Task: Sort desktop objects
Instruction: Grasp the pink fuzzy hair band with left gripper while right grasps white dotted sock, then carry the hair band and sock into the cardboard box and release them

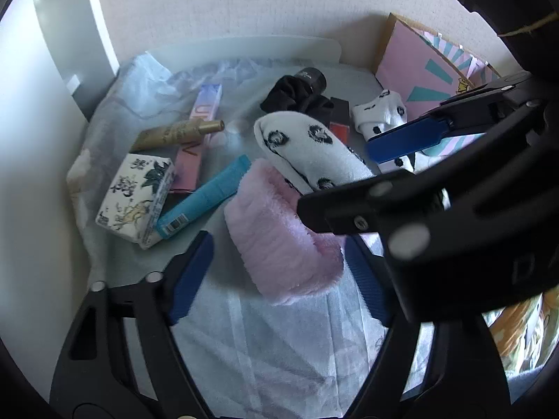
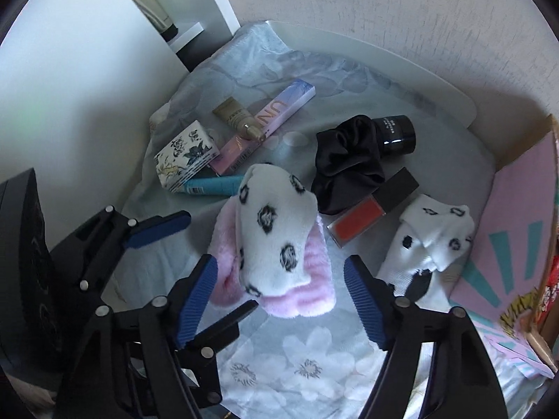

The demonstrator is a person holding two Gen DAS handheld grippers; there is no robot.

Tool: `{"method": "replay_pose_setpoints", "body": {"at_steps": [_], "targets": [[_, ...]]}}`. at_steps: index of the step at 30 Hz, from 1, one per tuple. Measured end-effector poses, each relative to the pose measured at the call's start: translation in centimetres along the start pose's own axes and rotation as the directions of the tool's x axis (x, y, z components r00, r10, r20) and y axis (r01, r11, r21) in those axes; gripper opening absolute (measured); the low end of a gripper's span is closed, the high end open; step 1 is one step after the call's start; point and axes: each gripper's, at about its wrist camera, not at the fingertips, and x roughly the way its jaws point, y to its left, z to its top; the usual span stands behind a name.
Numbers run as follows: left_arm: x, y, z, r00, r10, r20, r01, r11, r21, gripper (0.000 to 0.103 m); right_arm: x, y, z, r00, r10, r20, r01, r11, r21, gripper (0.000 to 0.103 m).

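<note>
A white sock with black spots (image 2: 272,234) lies on a pink fluffy headband (image 2: 300,300) in the middle of the floral cloth. My right gripper (image 2: 279,300) is open, its blue pads on either side of the headband and sock. My left gripper (image 1: 279,282) is open around the pink headband (image 1: 279,244), with the sock (image 1: 307,150) just beyond. The right gripper (image 1: 401,160) crosses the left wrist view from the right, above the sock. A second spotted sock (image 2: 429,241) lies at the right.
A black scrunchie (image 2: 346,167), black jar (image 2: 394,132), red lip gloss (image 2: 360,220), blue tube (image 2: 213,185), patterned small box (image 2: 185,153), gold tube (image 2: 237,122) and long pink box (image 2: 265,118) lie behind. A pink cardboard box (image 2: 517,223) stands at right. A white shelf (image 2: 157,35) stands at back left.
</note>
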Motion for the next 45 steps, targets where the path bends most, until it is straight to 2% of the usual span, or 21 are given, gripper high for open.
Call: {"method": "replay_pose_setpoints", "body": {"at_steps": [7,11,17,29,32,36,42,45], "targets": [[0.7,0.1,-0.3,0.999,-0.020,-0.036,0.019,1.000,-0.019,0.045,0.7,-0.1,0.3,0.999,0.039,-0.018,-0.038,0.999,0.034,0.042],[0.8,-0.3,-0.4,0.998,0.008,-0.062,-0.009,1.000,-0.018,0.035,0.4,-0.5,0.0,0.999,0.050,0.009,-0.050,0.997,0.060,0.029],[0.2,0.1,0.0,0.997,0.015,-0.080,-0.019,0.999,-0.045,0.026,-0.5,-0.7,-0.4,0.997,0.059,0.052,-0.064,0.993,0.101,0.027],[-5.9,1.3,2.4,0.998,0.055,-0.028,-0.056,0.997,-0.051,0.025,-4.7,-0.6,-0.8,0.992,0.057,0.112,-0.068,0.992,0.103,0.027],[-6.8,1.7,3.3,0.996,0.048,-0.076,-0.054,0.996,-0.075,0.025,-6.5,-0.5,-1.0,0.989,0.053,0.136,-0.067,0.993,0.099,0.027],[-8.7,1.6,4.8,0.999,0.000,-0.050,-0.007,0.991,-0.135,0.025,-9.4,-1.2,-1.5,0.983,0.061,0.172,-0.081,0.990,0.112,0.027],[-11.6,-1.3,8.3,1.000,0.009,0.027,-0.007,0.998,-0.060,0.025,-13.7,-3.1,-2.9,0.974,0.009,0.227,-0.040,0.990,0.133,0.027],[-12.4,-2.9,10.0,0.998,0.001,0.058,0.000,1.000,-0.018,0.025,-15.3,-4.6,-3.8,0.967,0.011,0.256,-0.055,0.985,0.166,0.027]]}}
